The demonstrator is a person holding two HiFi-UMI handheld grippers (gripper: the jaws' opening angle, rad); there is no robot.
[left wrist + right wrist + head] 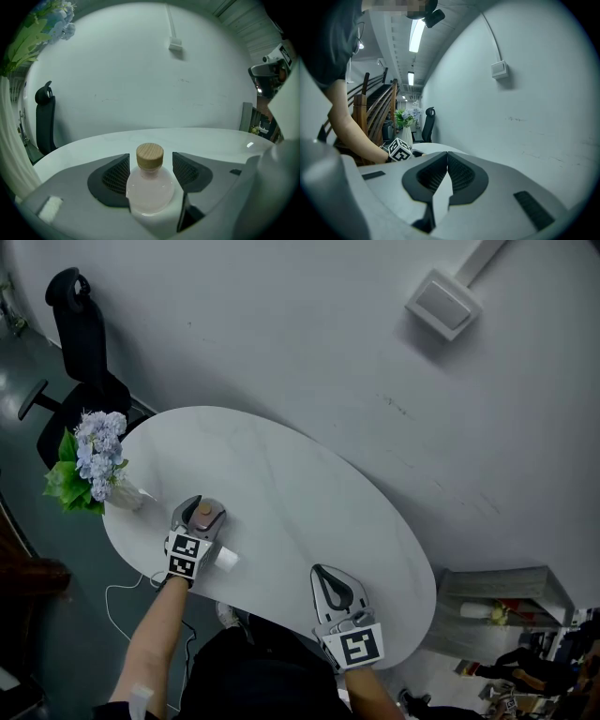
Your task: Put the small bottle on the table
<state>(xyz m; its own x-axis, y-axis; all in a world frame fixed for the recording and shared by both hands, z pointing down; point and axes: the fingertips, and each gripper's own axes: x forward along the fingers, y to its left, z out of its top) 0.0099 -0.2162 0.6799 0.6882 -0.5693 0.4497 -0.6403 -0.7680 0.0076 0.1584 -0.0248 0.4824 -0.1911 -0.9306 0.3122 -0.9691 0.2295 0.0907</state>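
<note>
Left gripper view shows round small bottle [149, 190], wooden-capped, between mesh-textured fingers [116, 176].

The small bottle [150, 187] is tinted pale, milky pink and capped in light tan wood. The table [281, 493] is coloured white, faintly veined in grey. The left gripper [151, 165] and right gripper [446, 157] are finished in light grey, with black pads [115, 176] patterned in fine mesh. Black-and-white squares are printed on the marker cubes [186, 556]. The flowers [99, 448] are coloured pale lilac-blue over green leaves. The chair [82, 362] is black.
</note>
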